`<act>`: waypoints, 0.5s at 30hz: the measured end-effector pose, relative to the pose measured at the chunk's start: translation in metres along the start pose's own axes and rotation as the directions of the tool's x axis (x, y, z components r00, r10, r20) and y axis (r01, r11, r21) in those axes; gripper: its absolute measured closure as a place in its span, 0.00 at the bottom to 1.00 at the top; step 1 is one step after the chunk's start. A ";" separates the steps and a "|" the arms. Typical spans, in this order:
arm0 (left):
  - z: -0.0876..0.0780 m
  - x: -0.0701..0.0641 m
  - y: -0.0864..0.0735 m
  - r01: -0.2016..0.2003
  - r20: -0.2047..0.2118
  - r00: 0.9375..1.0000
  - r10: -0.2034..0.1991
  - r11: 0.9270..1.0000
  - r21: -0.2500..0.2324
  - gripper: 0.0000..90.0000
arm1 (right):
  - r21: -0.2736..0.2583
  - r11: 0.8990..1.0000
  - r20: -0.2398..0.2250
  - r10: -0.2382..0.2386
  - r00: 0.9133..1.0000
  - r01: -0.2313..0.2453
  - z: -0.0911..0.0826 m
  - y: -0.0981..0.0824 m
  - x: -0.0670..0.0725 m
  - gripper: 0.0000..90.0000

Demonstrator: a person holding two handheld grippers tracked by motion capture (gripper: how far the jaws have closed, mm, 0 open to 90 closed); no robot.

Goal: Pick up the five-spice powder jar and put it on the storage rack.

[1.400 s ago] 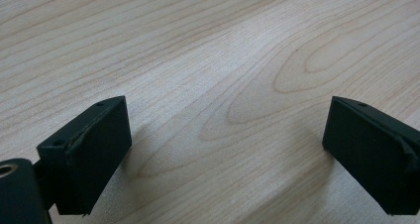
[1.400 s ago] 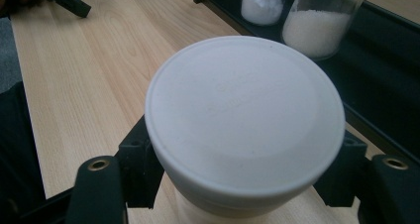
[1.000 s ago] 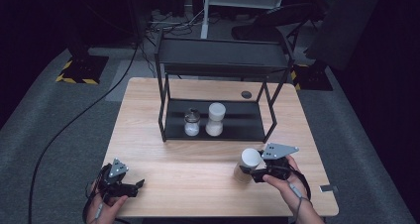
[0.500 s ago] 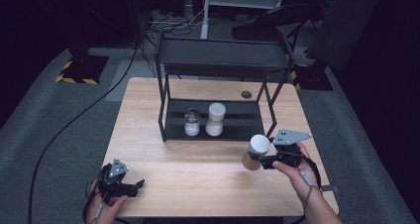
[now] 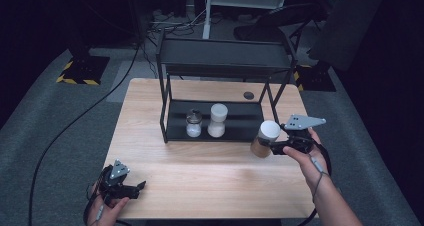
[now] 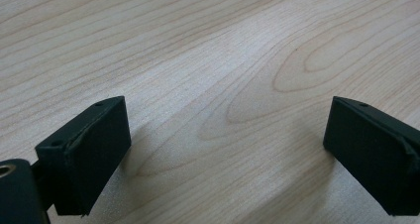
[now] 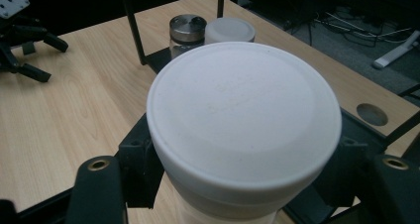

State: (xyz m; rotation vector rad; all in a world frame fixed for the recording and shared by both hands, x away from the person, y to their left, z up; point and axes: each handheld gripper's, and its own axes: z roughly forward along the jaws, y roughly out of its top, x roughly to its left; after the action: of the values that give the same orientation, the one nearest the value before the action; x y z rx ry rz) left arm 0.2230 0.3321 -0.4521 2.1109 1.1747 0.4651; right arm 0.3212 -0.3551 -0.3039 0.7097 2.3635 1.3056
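A jar with a white lid (image 5: 265, 137) and brownish contents hangs tilted above the table's right side, just in front of the black rack (image 5: 225, 62). My right gripper (image 5: 266, 145) is shut on its body below the lid. Seen from the right gripper view, the white lid (image 7: 242, 120) sits between the two black jaws of that gripper (image 7: 242, 187). My left gripper (image 5: 139, 190) rests low at the table's front left corner. Its jaws (image 6: 230, 154) stand wide open over bare wood with nothing between them.
On the rack's lower shelf (image 5: 245, 121) stand a small glass jar with a metal lid (image 5: 193, 123) and a taller white-lidded jar (image 5: 217, 120). The wooden table (image 5: 200, 168) has a round cable hole (image 5: 248, 94) behind the rack. Cables and chair legs lie beyond the table.
My right gripper has lifted the white-lidded jar and carried it away from the table's front edge toward the rack. The left gripper has stayed where it was.
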 end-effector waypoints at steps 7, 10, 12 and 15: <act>0.000 0.000 0.000 0.000 0.000 1.000 0.000 1.000 0.000 0.04 | -0.009 1.000 0.005 0.009 1.000 -0.009 0.000 0.009 -0.012 0.37; 0.000 0.000 0.000 0.000 0.000 1.000 0.000 1.000 0.000 0.04 | -0.010 1.000 0.006 0.016 1.000 -0.016 0.004 0.013 -0.017 0.37; 0.000 0.000 0.000 0.000 0.000 1.000 0.000 1.000 0.000 0.04 | -0.012 1.000 0.005 0.026 1.000 -0.025 0.007 0.014 -0.020 0.37; 0.000 0.000 0.000 0.001 0.000 1.000 -0.001 1.000 0.000 0.04 | -0.009 0.999 0.008 0.034 0.999 -0.034 0.013 0.019 -0.026 0.37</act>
State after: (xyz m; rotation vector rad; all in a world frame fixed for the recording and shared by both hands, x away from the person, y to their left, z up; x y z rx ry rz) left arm 0.2230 0.3320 -0.4522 2.1105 1.1751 0.4648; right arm 0.3537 -0.3528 -0.2931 0.7537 2.3479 1.3236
